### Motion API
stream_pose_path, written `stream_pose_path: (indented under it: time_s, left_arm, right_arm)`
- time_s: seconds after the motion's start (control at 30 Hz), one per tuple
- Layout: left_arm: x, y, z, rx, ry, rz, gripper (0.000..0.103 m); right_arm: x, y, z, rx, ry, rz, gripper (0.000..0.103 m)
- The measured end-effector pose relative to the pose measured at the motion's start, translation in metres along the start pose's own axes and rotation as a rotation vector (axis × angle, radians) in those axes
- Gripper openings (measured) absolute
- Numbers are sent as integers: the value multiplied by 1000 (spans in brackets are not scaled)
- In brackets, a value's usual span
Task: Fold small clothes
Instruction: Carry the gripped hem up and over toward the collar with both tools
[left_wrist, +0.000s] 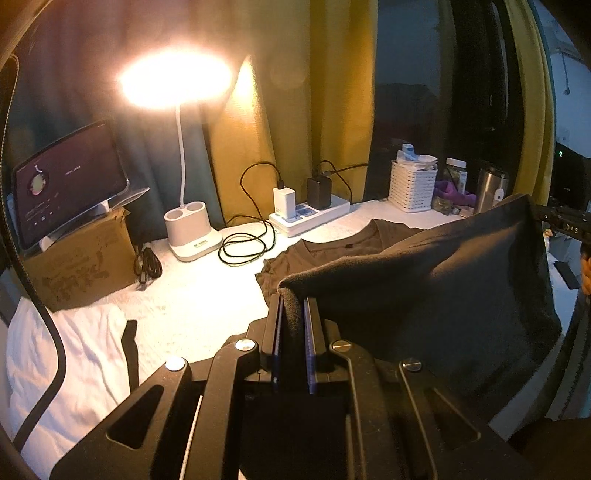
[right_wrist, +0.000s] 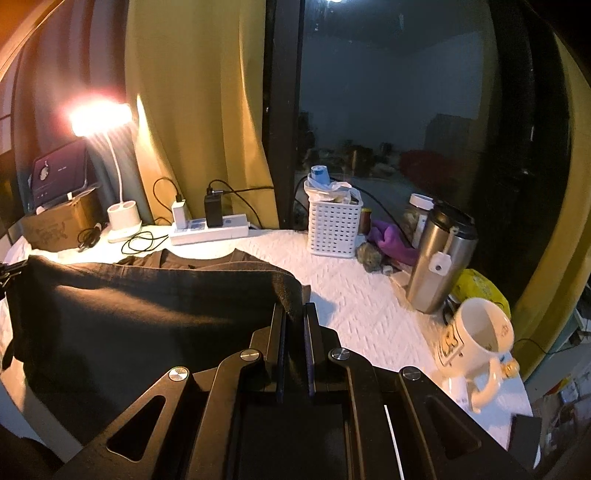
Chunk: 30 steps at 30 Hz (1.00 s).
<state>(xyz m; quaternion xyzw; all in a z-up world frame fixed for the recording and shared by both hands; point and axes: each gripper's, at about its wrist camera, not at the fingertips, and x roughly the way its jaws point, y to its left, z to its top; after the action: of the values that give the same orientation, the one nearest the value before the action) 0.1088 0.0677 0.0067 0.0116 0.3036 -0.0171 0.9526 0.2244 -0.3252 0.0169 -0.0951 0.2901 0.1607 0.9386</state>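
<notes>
A dark grey-brown shirt (left_wrist: 424, 280) lies on the white padded table, its collar end (left_wrist: 354, 240) flat at the back. My left gripper (left_wrist: 293, 302) is shut on the shirt's lower left corner and holds it lifted. My right gripper (right_wrist: 294, 308) is shut on the other lower corner of the shirt (right_wrist: 147, 314), also lifted. The hem hangs stretched between the two grippers above the table. The right gripper also shows at the right edge of the left wrist view (left_wrist: 546, 216).
A lit desk lamp (left_wrist: 192, 236), a tablet on a cardboard box (left_wrist: 81, 269), a power strip with chargers (left_wrist: 310, 218) and cables stand at the back. A white basket (right_wrist: 334, 229), a steel tumbler (right_wrist: 439, 258) and a white mug (right_wrist: 476, 343) stand right. A white garment (left_wrist: 74, 365) lies left.
</notes>
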Motion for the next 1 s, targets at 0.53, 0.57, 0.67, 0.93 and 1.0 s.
stream_pose_path:
  time_s: [0.53, 0.57, 0.67, 0.93, 1.0]
  left_arm:
    - [81, 15, 37, 3, 46, 15, 9]
    - [87, 16, 39, 7, 52, 17, 9]
    - [101, 19, 42, 8, 64, 17, 9]
    - [140, 30, 42, -23, 116, 24, 9]
    - [148, 33, 41, -34, 127, 28, 9]
  right_arm:
    - [92, -6, 35, 7, 70, 11, 8]
    - [97, -6, 36, 7, 74, 10, 8]
    - [117, -8, 41, 0, 91, 3, 8]
    - [167, -8, 46, -7, 137, 13, 8]
    - [178, -8, 47, -7, 148, 15, 8]
